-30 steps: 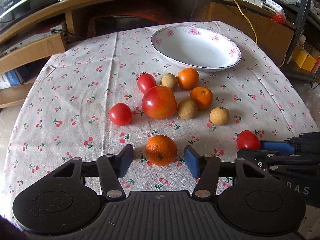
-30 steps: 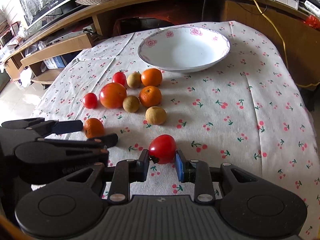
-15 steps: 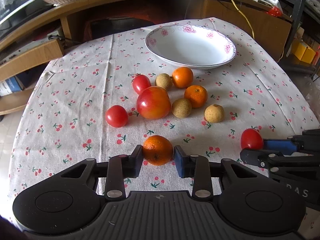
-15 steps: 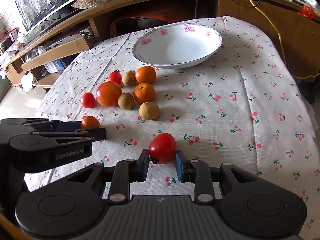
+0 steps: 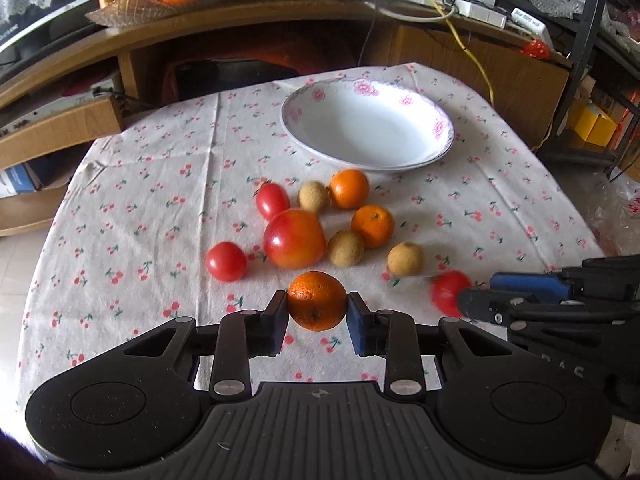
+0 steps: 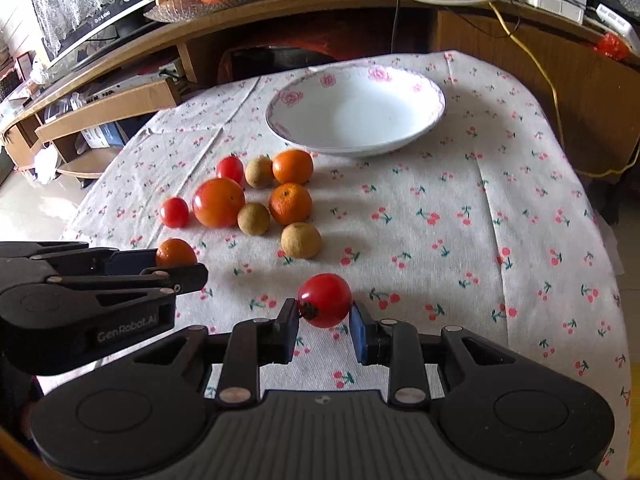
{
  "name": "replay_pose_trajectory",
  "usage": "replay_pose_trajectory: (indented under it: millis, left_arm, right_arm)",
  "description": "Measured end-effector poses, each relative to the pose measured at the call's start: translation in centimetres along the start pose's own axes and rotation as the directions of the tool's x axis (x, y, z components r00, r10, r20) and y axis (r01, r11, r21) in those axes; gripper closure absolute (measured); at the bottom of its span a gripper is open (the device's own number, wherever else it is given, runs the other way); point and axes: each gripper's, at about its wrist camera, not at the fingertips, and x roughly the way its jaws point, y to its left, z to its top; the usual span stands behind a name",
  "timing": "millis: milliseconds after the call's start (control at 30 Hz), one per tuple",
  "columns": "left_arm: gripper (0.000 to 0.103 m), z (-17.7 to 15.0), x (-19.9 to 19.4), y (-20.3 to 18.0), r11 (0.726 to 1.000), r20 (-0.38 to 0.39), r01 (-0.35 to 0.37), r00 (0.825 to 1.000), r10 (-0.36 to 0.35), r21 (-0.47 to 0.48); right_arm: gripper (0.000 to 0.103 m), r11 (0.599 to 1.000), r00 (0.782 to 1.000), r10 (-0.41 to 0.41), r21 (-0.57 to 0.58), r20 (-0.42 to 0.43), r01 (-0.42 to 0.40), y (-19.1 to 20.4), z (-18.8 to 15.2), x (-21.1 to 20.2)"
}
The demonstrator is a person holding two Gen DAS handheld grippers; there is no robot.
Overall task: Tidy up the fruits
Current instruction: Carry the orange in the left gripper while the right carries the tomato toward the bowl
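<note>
Your left gripper [image 5: 317,312] has just closed its jaws onto the small orange [image 5: 317,301], pads pressing both sides; your right gripper [image 6: 325,318] is clamped on a red tomato [image 6: 325,300]. Beyond the jaws the other fruit [image 5: 294,238] lies clustered on the cherry-print cloth [image 5: 140,200]; the white bowl [image 5: 366,126] stands past it, holding nothing.

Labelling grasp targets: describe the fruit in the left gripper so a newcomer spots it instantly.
Start at the white bowl, then come past the loose fruit cluster toward the camera. The orange is pinched in the left gripper, the only orange apart from the cluster.
</note>
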Motion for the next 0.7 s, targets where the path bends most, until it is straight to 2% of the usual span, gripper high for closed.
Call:
replay_pose_trajectory:
  millis: [133,267,467,533,700]
  left_arm:
    - [0.064,0.9,-0.3,-0.3,0.999,0.011,0.033,0.999,-0.033,-0.014]
    - [0.064,1.7,-0.4,-0.6,0.999,0.026,0.033,0.999,-0.033,0.005]
    - [0.064,1.4,-0.1,0.6,0.998,0.007,0.041,0.999,-0.04,-0.043]
    - [0.064,1.2,0.1,0.8,0.998,-0.004,0.043,0.999,-0.043,-0.048]
    - [0.064,0.9,0.4,0.8,0.998,-0.022,0.052,0.998,-0.053,-0.046]
  right_arm:
    - [0.076,1.0,1.0,-0.012,0.0,0.028,0.012,0.0,0.9,-1.0]
    - [0.078,1.0,0.997,0.002,0.0,0.073,-0.002,0.3,2.3,-1.9]
    - [0.087,1.0,0.995,-0.002,0.027,0.095,-0.001,-0.8,3.5,-1.9]
    - [0.087,0.999,0.996,-0.002,0.043,0.088,-0.002,-1.4,3.3,-1.8]
    - [0.087,0.997,0.998,0.067,0.039,0.014,-0.068,-1.6,2.7,-0.7]
